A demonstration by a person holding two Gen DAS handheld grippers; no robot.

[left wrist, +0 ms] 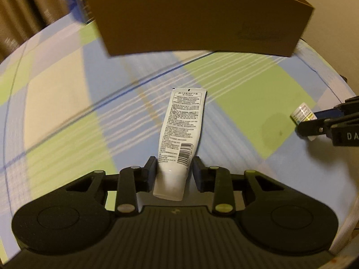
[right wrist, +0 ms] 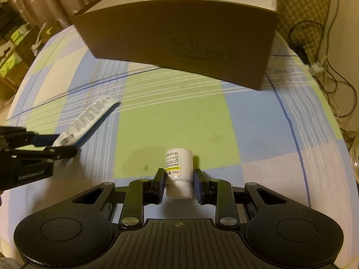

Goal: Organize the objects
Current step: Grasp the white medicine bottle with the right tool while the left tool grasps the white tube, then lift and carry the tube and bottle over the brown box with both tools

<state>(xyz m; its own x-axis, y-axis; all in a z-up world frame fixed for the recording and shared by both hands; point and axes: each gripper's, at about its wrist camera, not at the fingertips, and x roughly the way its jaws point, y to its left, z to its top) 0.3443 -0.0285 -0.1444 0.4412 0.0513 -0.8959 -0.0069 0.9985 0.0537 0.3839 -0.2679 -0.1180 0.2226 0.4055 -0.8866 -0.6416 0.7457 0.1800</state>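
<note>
Before cardboard box, left gripper gripping tube, right gripper gripping bottle

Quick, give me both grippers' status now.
Left gripper: shut on the tube.
Right gripper: shut on the bottle.

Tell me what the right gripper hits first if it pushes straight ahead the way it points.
Probably the cardboard box: beyond the right gripper and its pill bottle only bare tablecloth shows. Depth is unclear.
</note>
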